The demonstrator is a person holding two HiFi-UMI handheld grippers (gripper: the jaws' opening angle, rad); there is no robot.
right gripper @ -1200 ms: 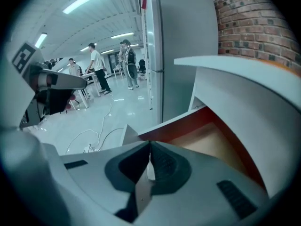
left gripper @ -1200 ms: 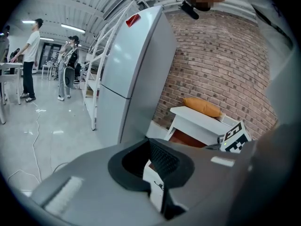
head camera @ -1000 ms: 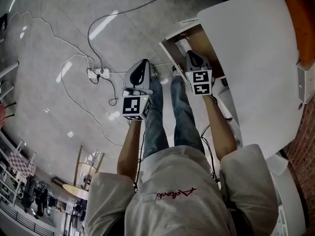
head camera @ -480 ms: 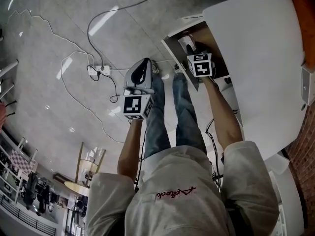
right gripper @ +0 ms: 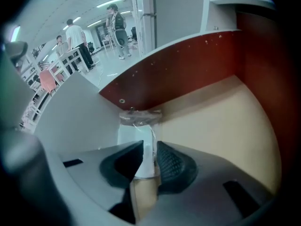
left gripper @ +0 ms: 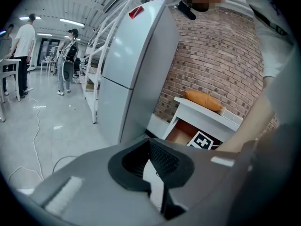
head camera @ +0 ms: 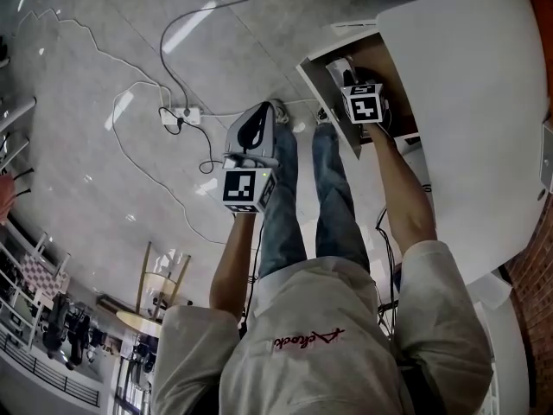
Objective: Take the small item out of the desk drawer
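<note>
The small item [right gripper: 137, 132], a white piece in a clear plastic bag, lies in the back corner of the open desk drawer [right gripper: 221, 121]. My right gripper [right gripper: 149, 146] reaches into the drawer, and its jaws stand close together with the bag pinched between them. In the head view the right gripper [head camera: 352, 78] sits inside the brown drawer [head camera: 370, 59] under the white desk top [head camera: 467, 102]. My left gripper [head camera: 253, 126] hangs over the floor left of the drawer. In its own view the left gripper [left gripper: 149, 147] is shut on nothing.
A power strip [head camera: 179, 113] with trailing cables lies on the tiled floor. The person's legs [head camera: 302, 197] stand between the grippers. An orange object [left gripper: 203, 100] rests on the desk by a brick wall. A tall white refrigerator [left gripper: 136, 65] and people [left gripper: 23, 46] stand beyond.
My right gripper has moved deeper into the drawer, toward its back corner. The left gripper has stayed where it was over the floor.
</note>
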